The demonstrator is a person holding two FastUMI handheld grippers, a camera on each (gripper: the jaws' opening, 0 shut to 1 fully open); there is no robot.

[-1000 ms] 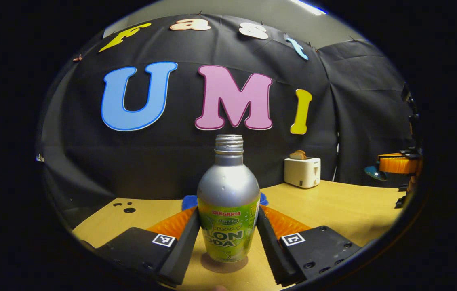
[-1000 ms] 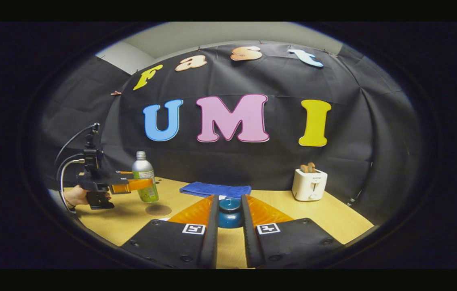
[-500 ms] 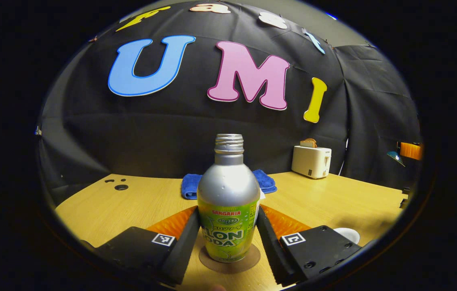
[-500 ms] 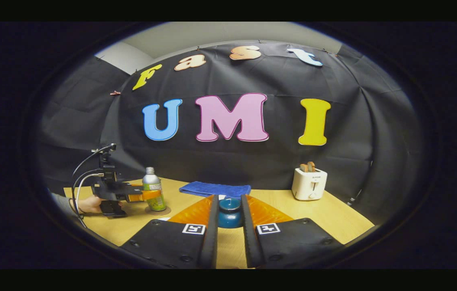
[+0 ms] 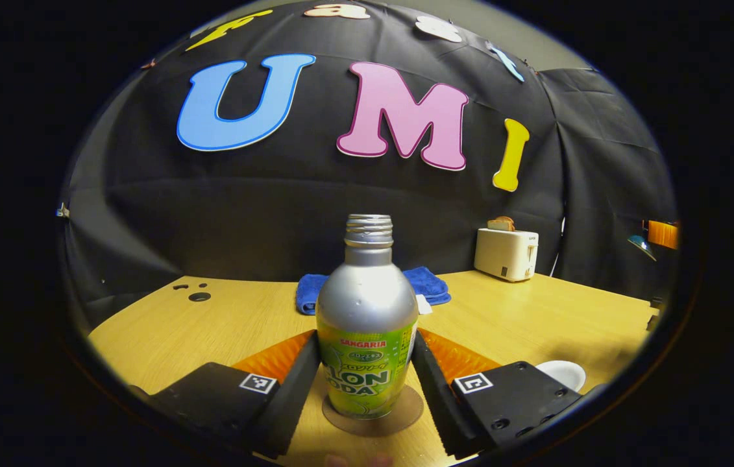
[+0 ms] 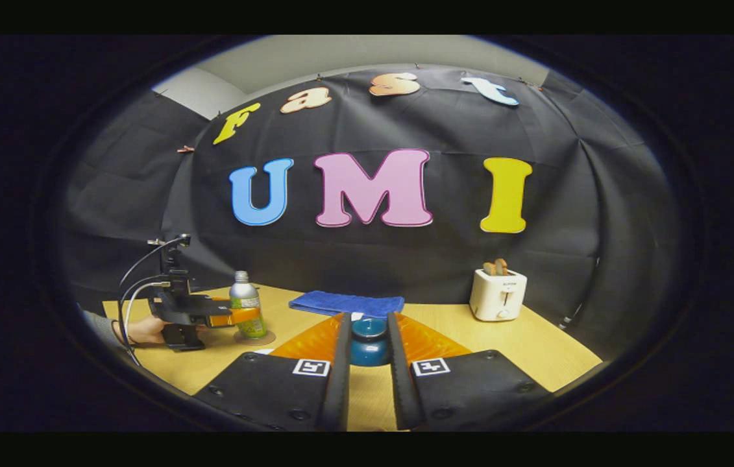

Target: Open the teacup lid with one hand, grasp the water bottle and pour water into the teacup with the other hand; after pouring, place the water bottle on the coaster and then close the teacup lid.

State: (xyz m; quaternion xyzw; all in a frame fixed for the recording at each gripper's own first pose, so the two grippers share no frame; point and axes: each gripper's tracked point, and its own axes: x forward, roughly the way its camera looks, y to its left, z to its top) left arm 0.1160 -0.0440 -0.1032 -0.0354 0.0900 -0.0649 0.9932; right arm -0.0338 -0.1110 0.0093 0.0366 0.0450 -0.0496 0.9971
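Wooden table (image 5: 522, 324): left tongs (image 5: 367, 383) clamp water bottle (image 5: 367, 324) on coaster (image 5: 405, 415).

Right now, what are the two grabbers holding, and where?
The left gripper squeezes the bottle around its labelled lower body; the right gripper pinches the lid's knob.

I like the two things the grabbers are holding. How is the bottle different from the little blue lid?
The water bottle is tall, silver on top and green below; the teacup lid is small, round and dark blue. The left gripper holds the bottle, the right gripper holds the lid. The bottle stands on the round coaster; the lid seems held above the table. Both are pinched between two fingers.
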